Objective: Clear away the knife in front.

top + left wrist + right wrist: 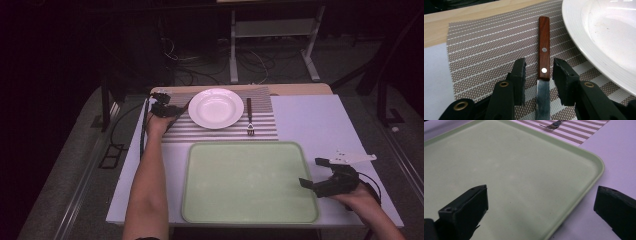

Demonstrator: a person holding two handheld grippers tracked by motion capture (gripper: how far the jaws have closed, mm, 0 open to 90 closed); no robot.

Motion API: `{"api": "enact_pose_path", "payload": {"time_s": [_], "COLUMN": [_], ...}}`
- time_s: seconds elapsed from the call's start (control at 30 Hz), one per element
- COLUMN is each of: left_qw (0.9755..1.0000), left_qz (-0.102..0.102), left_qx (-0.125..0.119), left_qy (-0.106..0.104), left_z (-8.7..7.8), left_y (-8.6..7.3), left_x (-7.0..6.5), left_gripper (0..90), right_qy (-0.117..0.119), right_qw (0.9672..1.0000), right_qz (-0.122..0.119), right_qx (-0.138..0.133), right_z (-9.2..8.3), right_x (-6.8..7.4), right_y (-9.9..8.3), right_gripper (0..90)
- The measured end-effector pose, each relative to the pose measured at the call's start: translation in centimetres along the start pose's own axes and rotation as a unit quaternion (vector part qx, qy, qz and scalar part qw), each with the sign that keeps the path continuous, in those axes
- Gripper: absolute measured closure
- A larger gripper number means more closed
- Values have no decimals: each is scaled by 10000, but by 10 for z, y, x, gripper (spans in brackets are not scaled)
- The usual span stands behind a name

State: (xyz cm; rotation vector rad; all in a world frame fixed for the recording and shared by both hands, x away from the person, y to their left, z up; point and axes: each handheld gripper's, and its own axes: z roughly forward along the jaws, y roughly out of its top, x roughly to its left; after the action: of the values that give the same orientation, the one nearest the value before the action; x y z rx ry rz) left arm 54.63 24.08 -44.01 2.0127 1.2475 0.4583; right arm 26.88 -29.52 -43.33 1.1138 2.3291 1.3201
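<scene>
A knife [544, 45] with a brown wooden handle and steel blade lies on a striped placemat [486, 50], left of a white plate [216, 107]. My left gripper [540, 62] is open. Its jaws stand on either side of the handle near the blade, with a small gap on each side. In the high view the left gripper [177, 111] sits at the placemat's left end. A fork [249, 117] lies right of the plate. My right gripper [314, 172] is open and holds nothing. It straddles the right rim of the green tray [250, 182].
The tray [584, 155] is bare and takes up the near middle of the white table top [310, 120]. A wooden strip [474, 12] runs along the far edge. Cables and a white stand [272, 30] are on the floor beyond the table.
</scene>
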Motion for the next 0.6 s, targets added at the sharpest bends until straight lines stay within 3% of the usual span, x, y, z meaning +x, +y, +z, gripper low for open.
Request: {"api": "enact_pose_path", "payload": {"time_s": [0.6], "left_qw": [9998], "left_qz": [88], "left_qx": [143], "left_qy": [74], "left_z": [13], "left_y": [0], "left_x": [-5], "left_gripper": [691], "right_qy": [29], "right_qw": [10000], "right_qz": [5], "right_qx": [-8], "right_z": [0], "right_x": [0], "right_y": [0], "right_gripper": [0]}}
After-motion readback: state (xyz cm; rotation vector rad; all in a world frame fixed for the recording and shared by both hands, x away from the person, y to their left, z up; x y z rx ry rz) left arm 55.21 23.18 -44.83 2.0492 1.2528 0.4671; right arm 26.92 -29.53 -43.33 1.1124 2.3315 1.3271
